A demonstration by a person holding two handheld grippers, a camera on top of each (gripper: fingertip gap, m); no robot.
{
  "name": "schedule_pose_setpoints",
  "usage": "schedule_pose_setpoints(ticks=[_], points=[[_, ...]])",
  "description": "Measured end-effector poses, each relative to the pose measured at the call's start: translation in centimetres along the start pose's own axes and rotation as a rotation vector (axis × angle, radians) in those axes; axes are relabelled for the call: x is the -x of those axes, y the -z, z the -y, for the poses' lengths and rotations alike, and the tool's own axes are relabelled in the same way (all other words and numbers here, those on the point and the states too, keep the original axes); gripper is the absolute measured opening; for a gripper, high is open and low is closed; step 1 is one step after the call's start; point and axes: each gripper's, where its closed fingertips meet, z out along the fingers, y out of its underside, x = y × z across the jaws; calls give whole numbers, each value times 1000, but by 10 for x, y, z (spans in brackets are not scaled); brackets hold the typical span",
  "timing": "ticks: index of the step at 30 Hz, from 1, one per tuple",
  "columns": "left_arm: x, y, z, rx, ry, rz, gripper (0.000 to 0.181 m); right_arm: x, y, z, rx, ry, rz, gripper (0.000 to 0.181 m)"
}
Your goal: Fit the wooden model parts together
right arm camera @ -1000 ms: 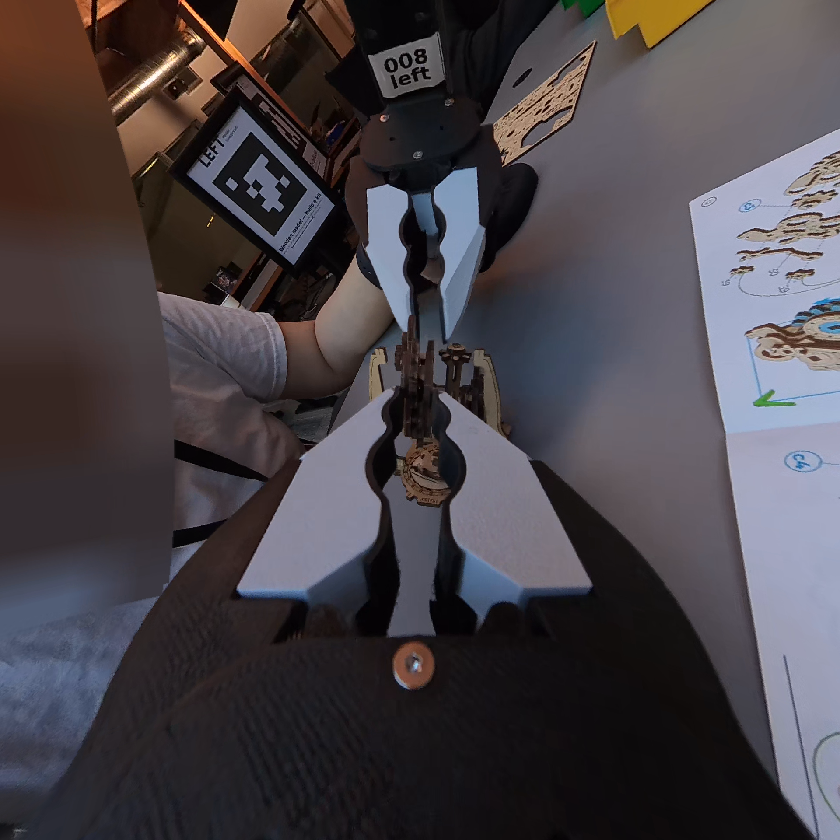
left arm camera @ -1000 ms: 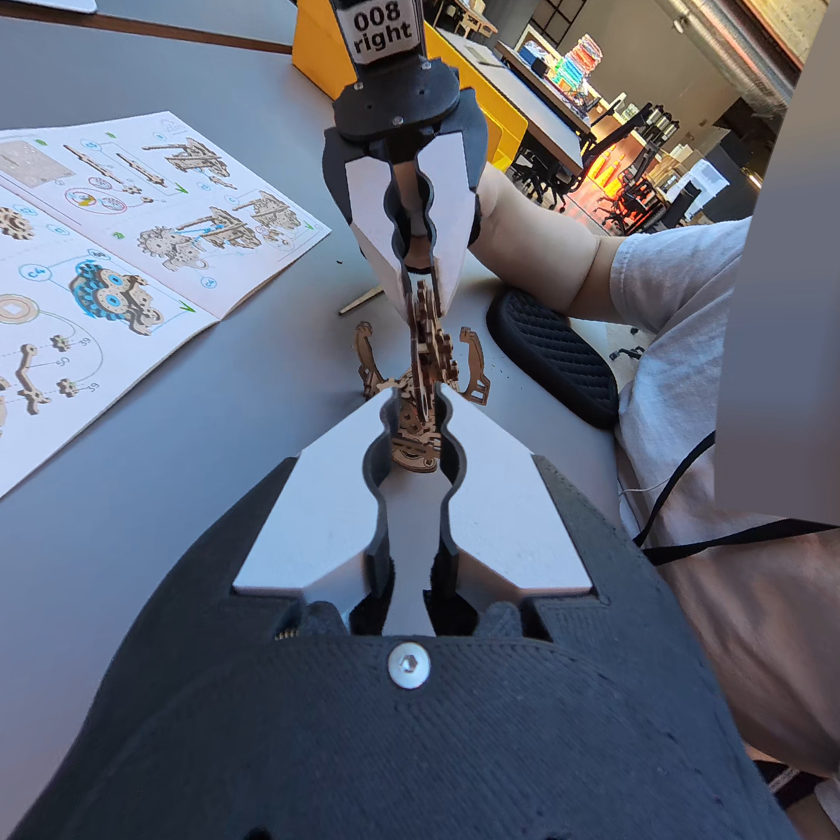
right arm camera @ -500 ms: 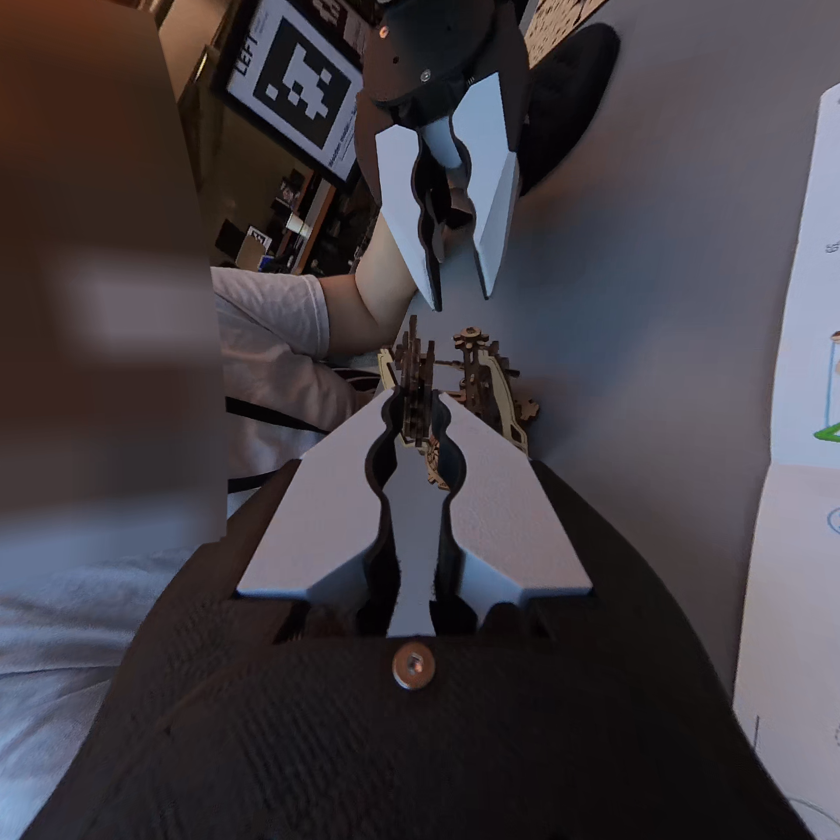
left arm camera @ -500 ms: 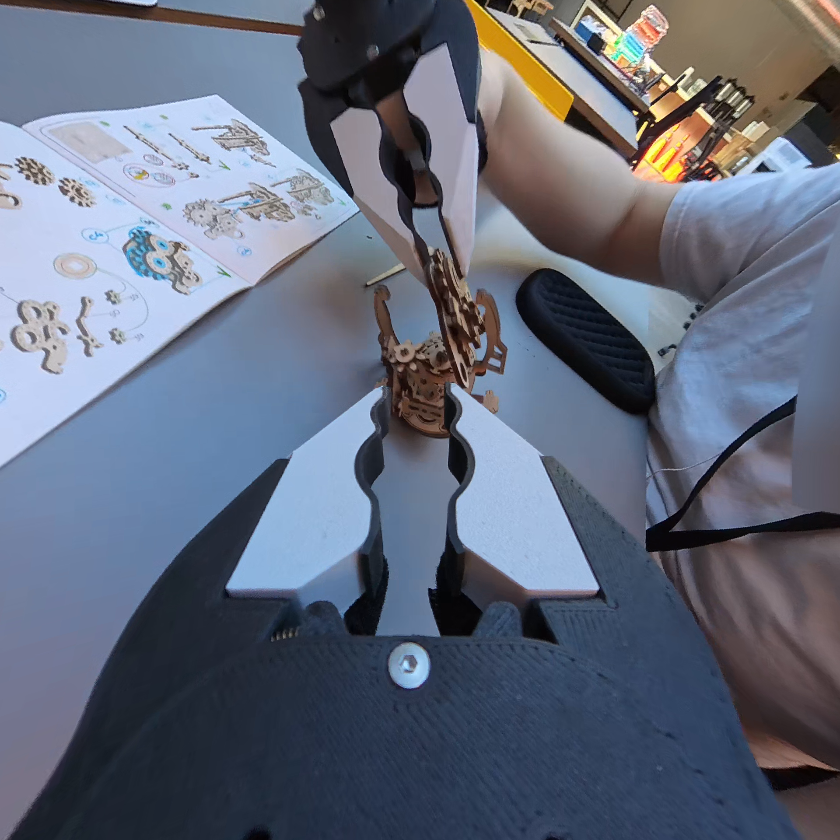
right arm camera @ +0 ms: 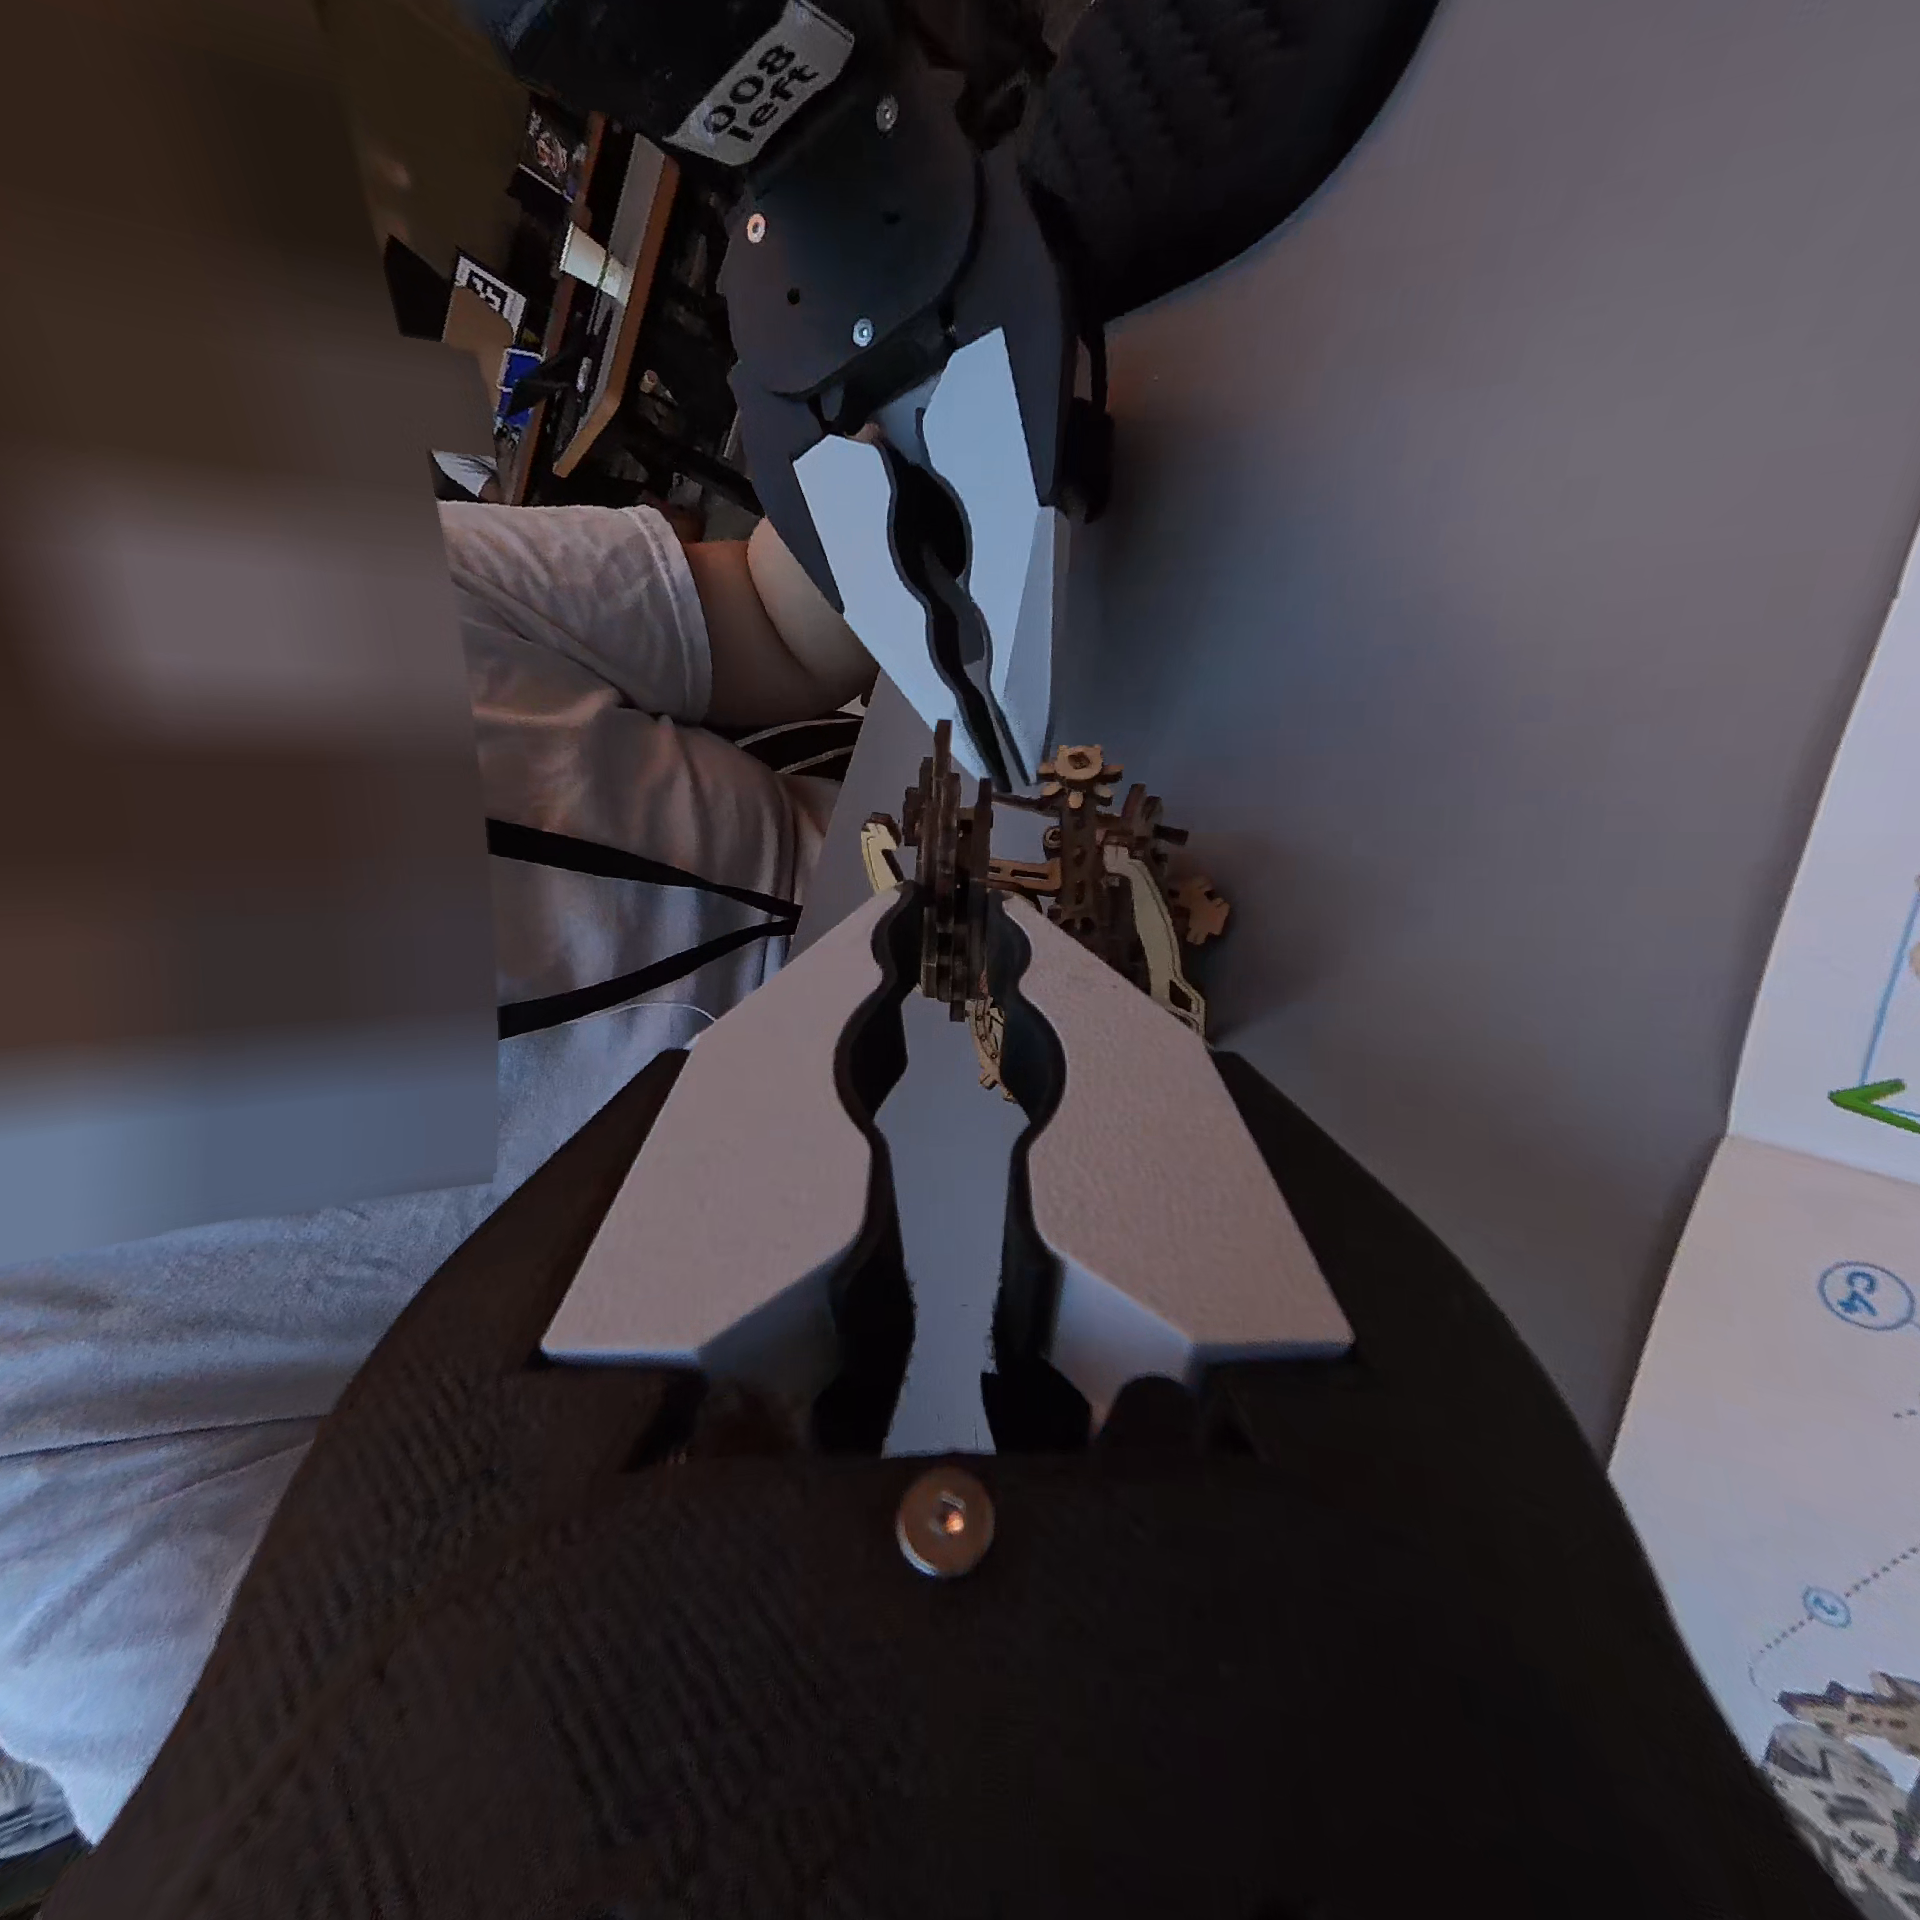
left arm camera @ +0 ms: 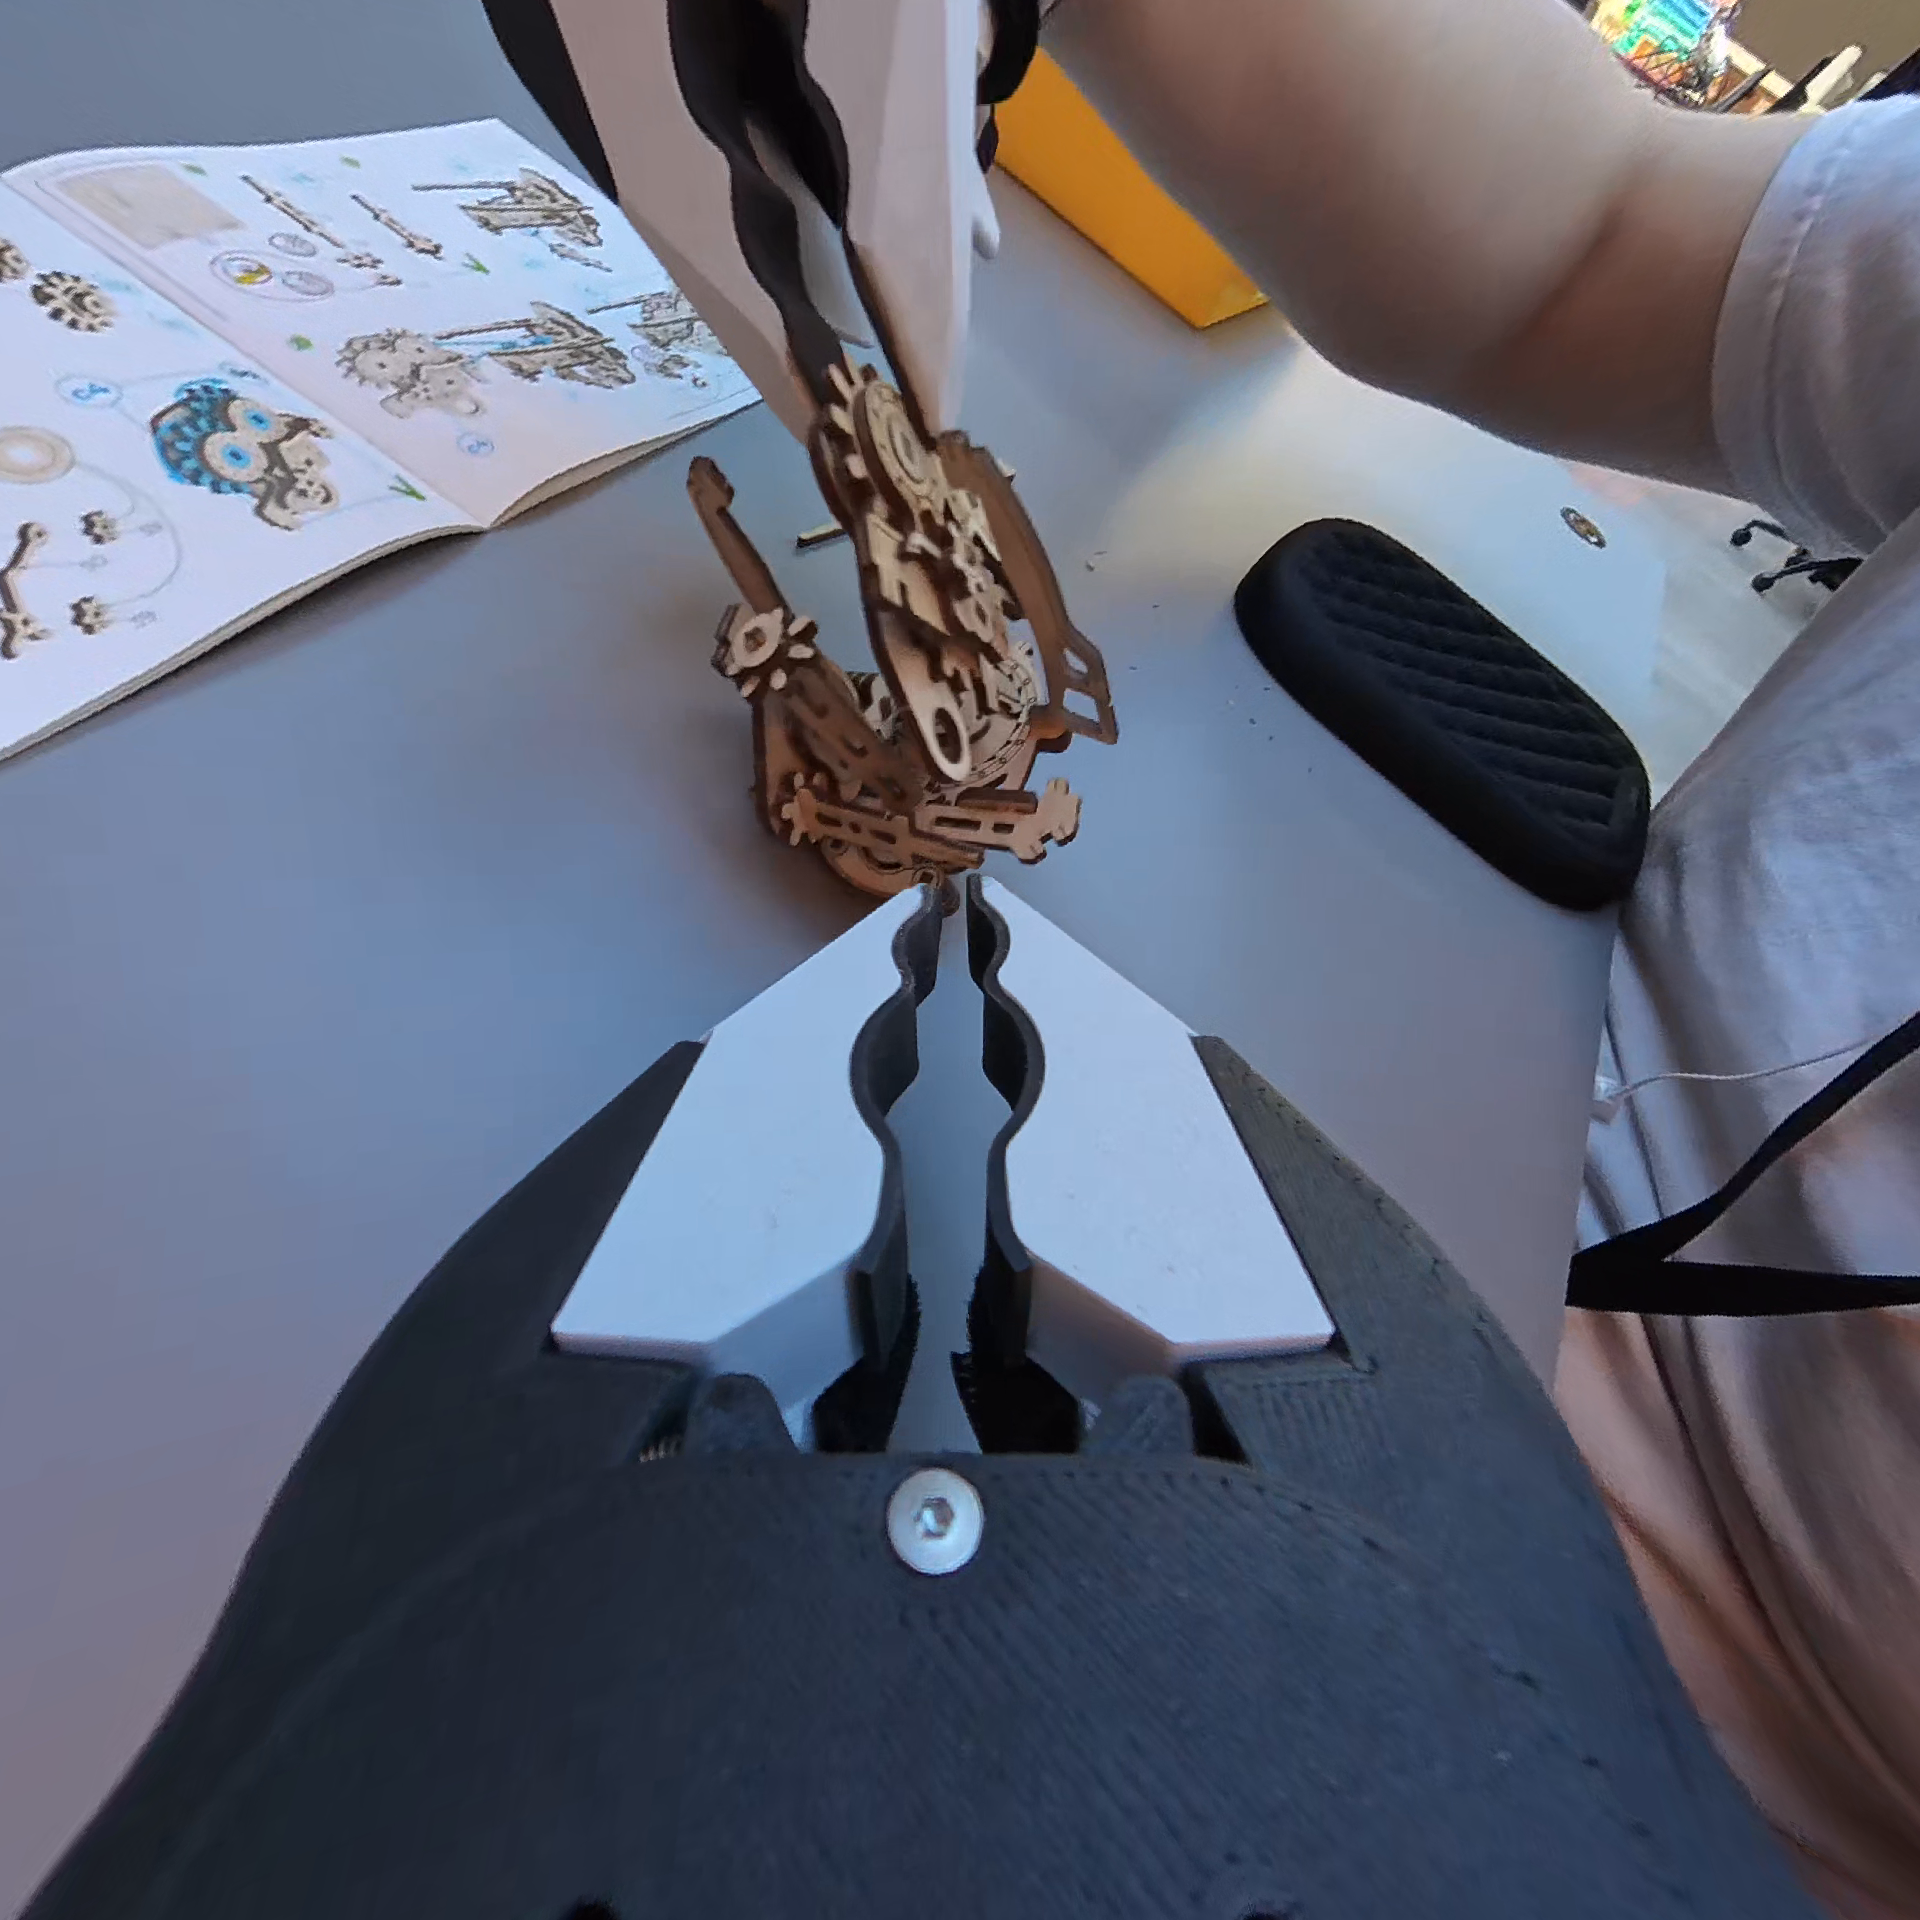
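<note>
Wooden gear stack [left arm camera: 914, 540] is tilting over the base [left arm camera: 894, 800] in my R gripper [right arm camera: 951, 914], jaws pinching it; L gripper [left arm camera: 951, 894] has let go, jaws now nearly closed, empty, so seating's next.

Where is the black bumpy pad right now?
In the left wrist view, the black bumpy pad lies on the grey table at the right, between the wooden model and the person's shirt.

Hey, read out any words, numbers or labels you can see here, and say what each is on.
I won't repeat the writing itself, but this is what carries it.
White label on the left gripper: printed text, legible.
Open booklet: small circled step marks beside the drawings.
Background marker card: too small to read.
</note>
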Motion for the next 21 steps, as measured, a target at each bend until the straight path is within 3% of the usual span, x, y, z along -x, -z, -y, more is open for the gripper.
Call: schedule_pose_setpoints(ticks=[11, 21], points=[[-2, -8, 7, -29, 33, -5, 4, -3, 16, -5, -123, -14, 23, 10], [2, -10, 5, -21, 62, 13, 3, 0, -4, -9, -10, 3, 106, 10]])
